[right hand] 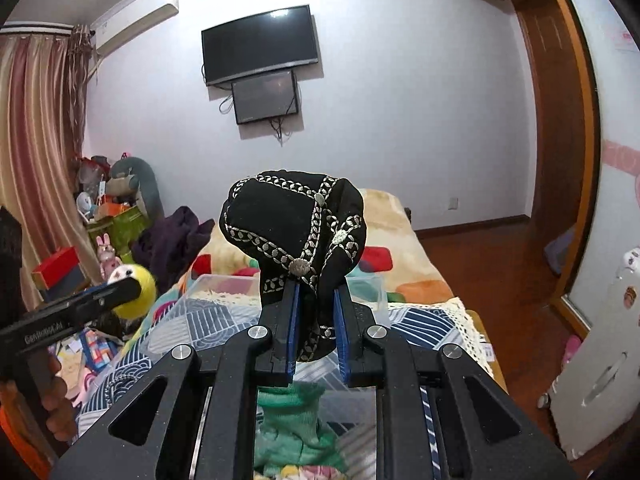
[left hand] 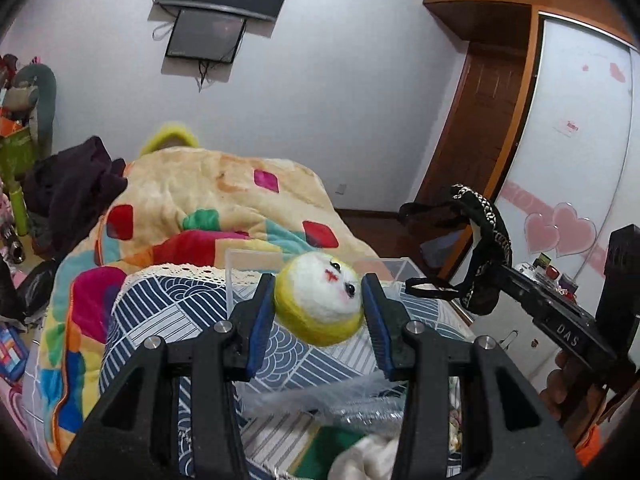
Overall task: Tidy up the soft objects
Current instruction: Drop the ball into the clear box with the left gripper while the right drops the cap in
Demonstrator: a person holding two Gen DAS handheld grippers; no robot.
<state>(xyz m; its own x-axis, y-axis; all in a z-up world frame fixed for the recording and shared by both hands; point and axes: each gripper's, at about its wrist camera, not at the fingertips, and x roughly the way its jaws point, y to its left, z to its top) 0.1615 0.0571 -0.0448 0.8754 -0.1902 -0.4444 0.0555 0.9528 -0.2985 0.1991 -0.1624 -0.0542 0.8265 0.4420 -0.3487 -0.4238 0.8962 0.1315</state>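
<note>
My left gripper (left hand: 319, 298) is shut on a round yellow and white plush ball (left hand: 320, 298) with a small face, held in the air above the bed. The ball also shows in the right wrist view (right hand: 134, 290). My right gripper (right hand: 316, 312) is shut on a black embroidered cloth cap (right hand: 296, 232), held up above a clear plastic box (right hand: 208, 292). The cap also shows in the left wrist view (left hand: 480, 248), at the tip of the right gripper (left hand: 430, 290). Green knitted fabric (right hand: 292, 428) lies in a clear bin below the right gripper.
A blue and white patterned cloth (left hand: 192, 308) with a lace edge covers the near bed. A colourful patchwork blanket (left hand: 200, 208) and a dark purple garment (left hand: 68, 188) lie beyond. A wardrobe (left hand: 572, 140) stands at the right. Clutter sits by the curtain (right hand: 36, 160).
</note>
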